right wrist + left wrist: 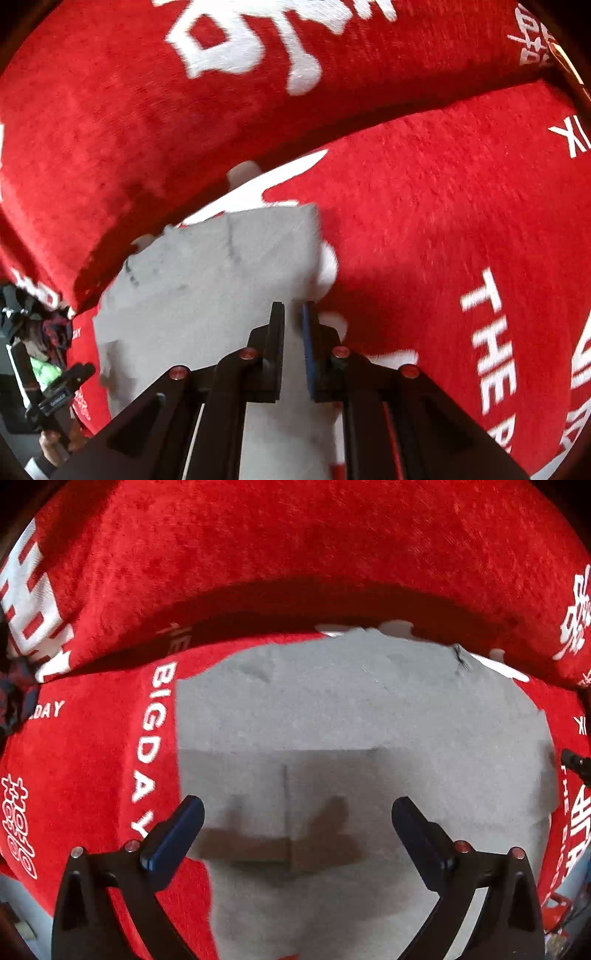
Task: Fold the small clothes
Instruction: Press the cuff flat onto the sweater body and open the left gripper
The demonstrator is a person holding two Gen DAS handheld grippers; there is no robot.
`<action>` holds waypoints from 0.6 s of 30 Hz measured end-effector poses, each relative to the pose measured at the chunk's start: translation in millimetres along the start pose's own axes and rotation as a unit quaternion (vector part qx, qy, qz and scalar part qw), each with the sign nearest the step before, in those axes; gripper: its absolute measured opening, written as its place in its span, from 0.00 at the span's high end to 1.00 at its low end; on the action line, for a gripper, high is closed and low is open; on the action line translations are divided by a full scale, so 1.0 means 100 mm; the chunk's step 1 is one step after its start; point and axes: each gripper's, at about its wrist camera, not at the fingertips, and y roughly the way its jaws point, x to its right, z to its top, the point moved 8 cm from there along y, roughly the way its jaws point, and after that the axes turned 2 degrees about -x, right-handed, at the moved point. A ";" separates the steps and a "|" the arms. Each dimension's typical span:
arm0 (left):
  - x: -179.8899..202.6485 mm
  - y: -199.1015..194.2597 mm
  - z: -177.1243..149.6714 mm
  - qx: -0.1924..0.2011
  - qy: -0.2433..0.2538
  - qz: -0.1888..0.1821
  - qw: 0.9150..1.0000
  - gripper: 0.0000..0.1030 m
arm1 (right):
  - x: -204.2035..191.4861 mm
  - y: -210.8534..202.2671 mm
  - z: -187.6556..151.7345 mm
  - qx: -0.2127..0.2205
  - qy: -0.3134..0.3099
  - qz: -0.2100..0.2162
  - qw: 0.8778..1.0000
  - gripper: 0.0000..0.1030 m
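A grey folded garment point(351, 709) lies flat on a red blanket point(92, 757) with white lettering. My left gripper point(298, 802) hovers straight above it, open wide, with nothing between its fingers; their shadow falls on the cloth. In the right wrist view the same grey garment point(207, 280) stretches up and to the left. My right gripper point(293, 308) stands over the garment's right edge with its jaws only a narrow slit apart. Grey cloth shows through the slit and looks flat, not lifted.
A raised red cushion or fold point(295, 546) of the same lettered fabric runs along the far side and shades the garment's top edge. A heap of dark clothes point(48, 325) lies at the left edge. The other hand-held tool point(59, 391) shows at the lower left.
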 end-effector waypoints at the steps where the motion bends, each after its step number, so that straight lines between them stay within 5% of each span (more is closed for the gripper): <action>1: 0.03 0.02 -0.01 -0.003 0.002 0.002 1.000 0.01 | -0.02 -0.01 -0.05 -0.004 0.001 0.004 1.000 0.88; 6: 0.12 0.08 -0.06 -0.009 0.004 -0.002 1.000 0.01 | -0.17 0.04 -0.34 -0.027 -0.011 0.014 0.999 0.88; 12: -0.14 0.37 -0.24 -0.037 0.014 0.085 0.996 0.01 | 0.00 0.29 -0.55 -0.063 -0.025 -0.030 0.997 0.93; 18: -0.46 0.28 -0.36 -0.049 -0.037 0.066 0.996 0.01 | 0.09 0.19 -0.58 -0.057 -0.027 -0.020 0.998 0.96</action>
